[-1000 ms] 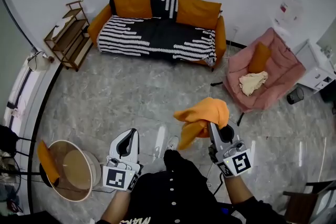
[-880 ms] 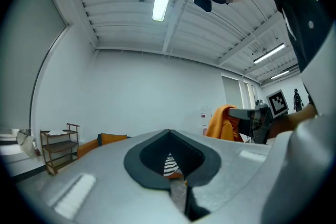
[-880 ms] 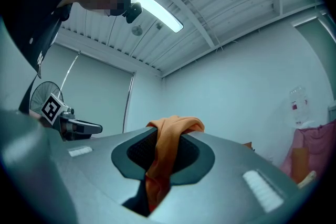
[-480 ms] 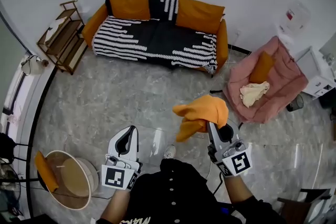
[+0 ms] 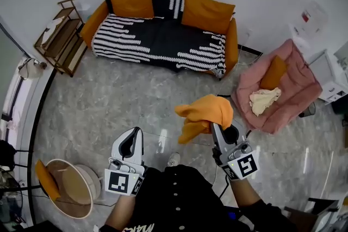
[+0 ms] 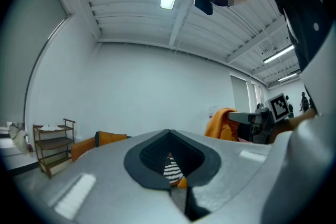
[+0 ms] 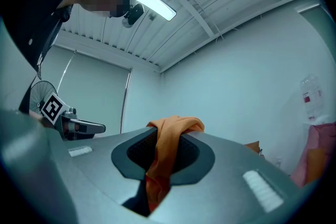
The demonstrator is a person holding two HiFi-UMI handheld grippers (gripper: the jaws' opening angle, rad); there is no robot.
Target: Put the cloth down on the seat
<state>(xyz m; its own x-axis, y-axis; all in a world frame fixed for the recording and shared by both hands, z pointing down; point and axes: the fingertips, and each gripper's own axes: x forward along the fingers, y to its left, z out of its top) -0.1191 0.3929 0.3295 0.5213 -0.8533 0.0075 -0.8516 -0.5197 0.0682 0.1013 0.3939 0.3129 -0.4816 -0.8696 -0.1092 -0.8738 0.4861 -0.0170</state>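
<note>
An orange cloth (image 5: 202,117) hangs bunched from my right gripper (image 5: 216,126), which is shut on it; in the right gripper view the cloth (image 7: 165,157) drapes out between the closed jaws. My left gripper (image 5: 132,141) is shut and holds nothing. The orange sofa (image 5: 98,12) with a black-and-white striped throw stands far ahead against the wall. A pink armchair (image 5: 293,89) sits to the right, with an orange cushion and a cream cloth (image 5: 263,100) on its seat. Both grippers are held above the floor, well short of either seat.
A wooden shelf rack (image 5: 58,36) stands left of the sofa. A round tan basket (image 5: 69,188) with an orange item on its rim is at lower left. A white cabinet (image 5: 337,76) is at the far right. Grey marble floor (image 5: 130,100) lies between me and the furniture.
The view has shifted slightly: sofa and armchair sit a little lower and nearer. The right gripper with the orange cloth has drifted slightly left and up. The left gripper stays put.
</note>
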